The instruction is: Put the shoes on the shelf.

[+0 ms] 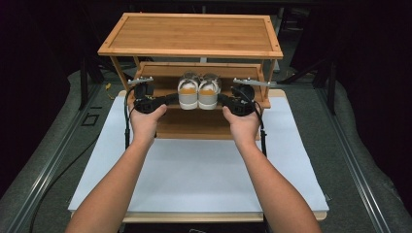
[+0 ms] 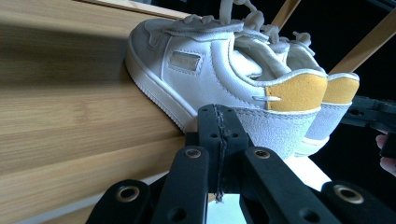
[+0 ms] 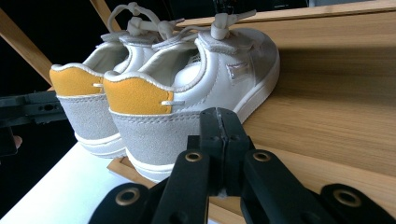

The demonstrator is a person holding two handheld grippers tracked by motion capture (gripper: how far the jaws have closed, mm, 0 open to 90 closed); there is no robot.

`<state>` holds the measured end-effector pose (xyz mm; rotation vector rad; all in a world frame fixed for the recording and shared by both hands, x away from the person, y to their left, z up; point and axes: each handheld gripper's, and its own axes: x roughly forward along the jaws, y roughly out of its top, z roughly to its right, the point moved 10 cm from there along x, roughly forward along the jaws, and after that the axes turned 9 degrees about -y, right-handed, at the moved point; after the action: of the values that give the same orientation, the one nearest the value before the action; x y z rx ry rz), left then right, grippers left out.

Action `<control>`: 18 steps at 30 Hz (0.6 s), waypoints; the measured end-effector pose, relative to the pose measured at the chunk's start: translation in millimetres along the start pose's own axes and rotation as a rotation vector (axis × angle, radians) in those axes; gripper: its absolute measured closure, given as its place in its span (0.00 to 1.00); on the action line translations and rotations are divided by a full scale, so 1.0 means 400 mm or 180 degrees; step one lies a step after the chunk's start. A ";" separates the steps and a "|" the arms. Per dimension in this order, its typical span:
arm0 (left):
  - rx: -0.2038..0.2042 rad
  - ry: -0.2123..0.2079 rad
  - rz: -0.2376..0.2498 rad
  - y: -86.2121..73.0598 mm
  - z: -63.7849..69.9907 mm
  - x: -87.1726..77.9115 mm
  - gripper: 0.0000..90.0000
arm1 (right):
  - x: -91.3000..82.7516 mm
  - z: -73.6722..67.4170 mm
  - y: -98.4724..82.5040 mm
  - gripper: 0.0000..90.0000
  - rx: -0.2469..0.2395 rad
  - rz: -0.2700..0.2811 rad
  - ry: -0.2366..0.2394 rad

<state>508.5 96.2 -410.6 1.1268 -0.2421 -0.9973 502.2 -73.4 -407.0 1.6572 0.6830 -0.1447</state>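
Two white sneakers (image 1: pixel 198 91) with yellow heel tabs, side by side on the middle shelf (image 1: pixel 194 104) of a bamboo rack (image 1: pixel 192 34), heels toward the near edge. Rack at the far end of a white tabletop (image 1: pixel 194 174). Left tool (image 1: pixel 171 99) just beside the left shoe's heel, right tool (image 1: pixel 222 99) just beside the right shoe's heel, one on each flank of the pair, each carried in a hand with forearms coming in from below. From this height, contact with the shoes impossible to judge.

Left gripper view: black jaws pressed flat together along their seam, nothing pinched between them, tips of the left tool (image 2: pixel 219 114) right at the grey suede heel of the nearer sneaker (image 2: pixel 224 79). Second shoe just behind it. Wooden shelf board (image 2: pixel 70 126) to the left, other tool (image 2: pixel 369 114) at the far right.

Right gripper view: same picture mirrored. Right tool (image 3: pixel 220 116) fully closed and empty, tips against or just short of the grey heel of the nearer sneaker (image 3: pixel 187 88). Shelf board (image 3: pixel 327 116) to the right, other tool (image 3: pixel 32 109) far left.
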 end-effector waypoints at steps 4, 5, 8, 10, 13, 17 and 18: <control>0.0013 0.0046 -0.0034 0.007 -0.006 0.006 1.00 | 0.003 0.000 0.001 1.00 0.0003 -0.0025 0.0006; 0.0030 0.0066 -0.0050 0.008 -0.008 0.007 1.00 | 0.008 0.000 0.006 1.00 0.0020 0.0036 -0.0004; 0.0028 0.0099 -0.0049 0.013 -0.011 0.012 1.00 | 0.012 0.001 0.007 1.00 0.0001 0.0028 -0.0052; 0.0018 0.0100 -0.0057 0.013 -0.014 0.013 1.00 | 0.013 0.001 0.006 1.00 -0.0018 -0.0008 -0.0050; 0.0006 0.0112 -0.0050 0.017 -0.017 0.018 1.00 | 0.020 0.004 0.012 1.00 -0.0001 0.0015 -0.0090; 0.0007 0.0153 -0.0044 0.022 -0.024 0.025 1.00 | 0.030 0.009 0.018 1.00 0.0032 0.0015 -0.0073; -0.0003 0.0168 -0.0039 0.024 -0.026 0.027 1.00 | 0.033 0.010 0.018 1.00 0.0046 0.0013 -0.0074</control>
<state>526.1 95.1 -410.6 1.1535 -0.1926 -0.9772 517.7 -73.0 -407.6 1.6681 0.6625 -0.1660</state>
